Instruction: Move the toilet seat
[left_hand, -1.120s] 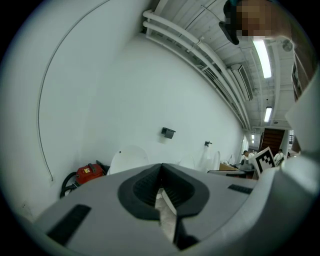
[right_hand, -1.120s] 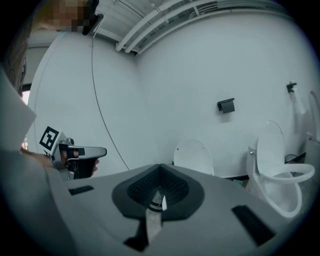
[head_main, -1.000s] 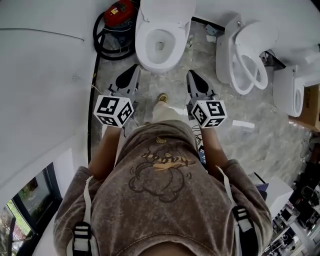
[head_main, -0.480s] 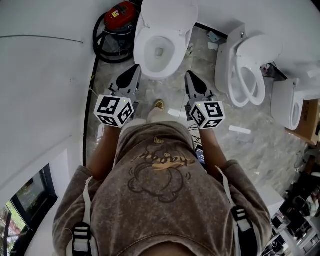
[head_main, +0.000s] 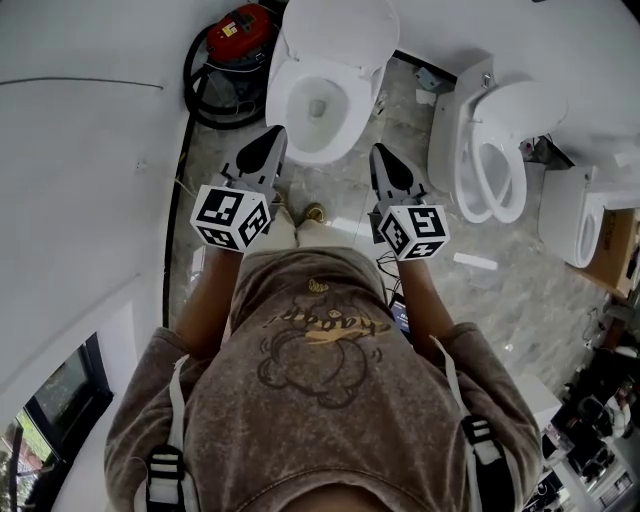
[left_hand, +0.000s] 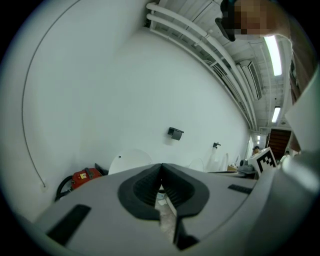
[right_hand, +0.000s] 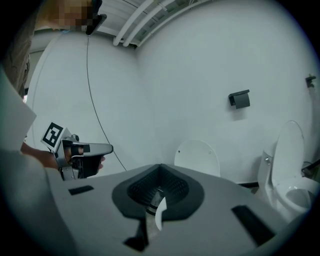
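Note:
A white toilet (head_main: 318, 105) stands ahead of me in the head view. Its lid (head_main: 338, 35) is raised against the wall and the bowl is open. My left gripper (head_main: 275, 136) is shut and empty, its tip just short of the bowl's front left rim. My right gripper (head_main: 378, 151) is also shut and empty, a little to the right of the bowl's front. The raised lid (left_hand: 131, 160) shows above the shut jaws in the left gripper view. In the right gripper view the lid (right_hand: 196, 157) stands behind the shut jaws, with the left gripper (right_hand: 82, 152) at the left.
A red vacuum (head_main: 235, 35) with a black hose sits left of the toilet against the white wall. Right of it stand a second toilet (head_main: 490, 150) and a third (head_main: 575, 215). The floor (head_main: 345, 185) is marble tile. A black box (right_hand: 240, 99) hangs on the wall.
Both grippers have edged forward toward the toilet, the left one reaching near the bowl's front rim. Their jaws stayed shut.

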